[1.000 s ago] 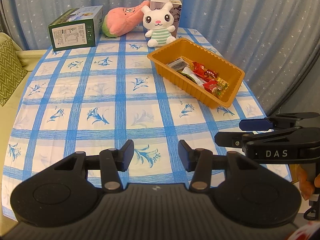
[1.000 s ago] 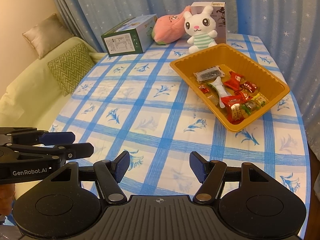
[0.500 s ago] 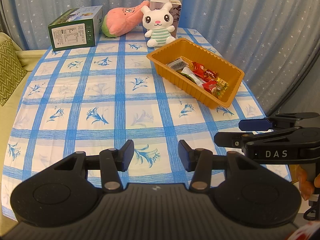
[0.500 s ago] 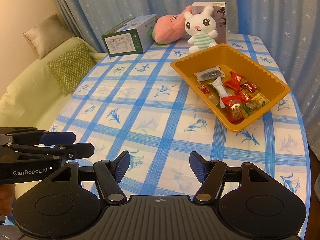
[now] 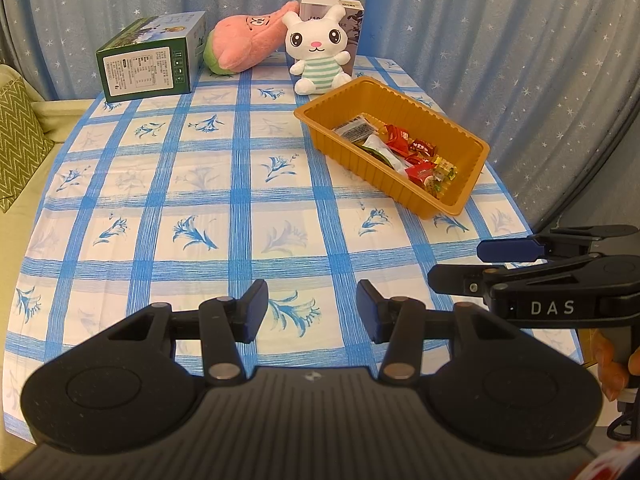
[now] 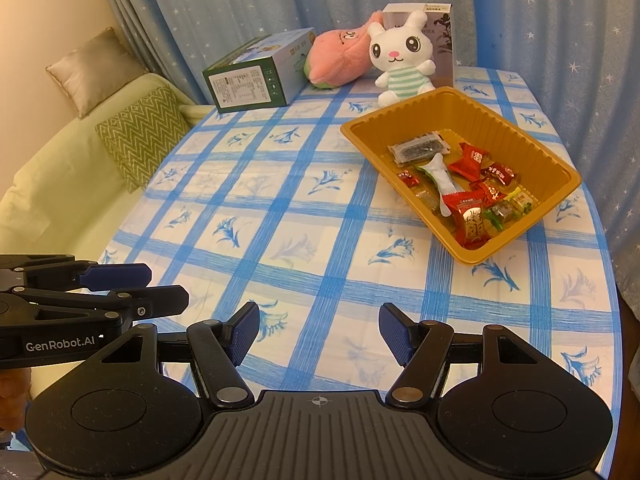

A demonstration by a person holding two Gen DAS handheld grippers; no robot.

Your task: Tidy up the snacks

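**Snacks gathered in the tray, both grippers empty**

A tabletop [image 6: 280, 208] covered by a blue-checked cloth with flower prints is seen from both wrist views. An orange tray [image 6: 496, 120] is set at an angle near the right edge of the tabletop, towards the far half. The snacks [image 6: 468, 192] are all held inside it: a dark flat packet [image 6: 418, 148] lies at the far end, a long white wrapper [image 6: 440, 180] in the middle, and red and yellow-green wrapped sweets are piled towards the near end. No snack is seen on the cloth outside the tray.

Along the far edge, a green box [image 5: 148, 60] is laid on its side towards the left corner. A pink plush [image 5: 248, 44] is propped beside it, and a white rabbit [image 5: 320, 52] is seated in front of a pale carton [image 5: 352, 12], just behind the tray's far corner.

The left gripper [image 5: 312, 312] is held above the near edge, its blue pads parted with only cloth visible between them. The right gripper [image 6: 318, 334] is held likewise beside it, its jaws spread somewhat wider and nothing gripped. Each gripper is seen side-on in the other's view, well apart from the tray.

Left of the table, a pale green sofa [image 6: 60, 184] with a zigzag cushion [image 6: 140, 132] is visible. Starred blue curtains [image 5: 500, 40] are hung behind.
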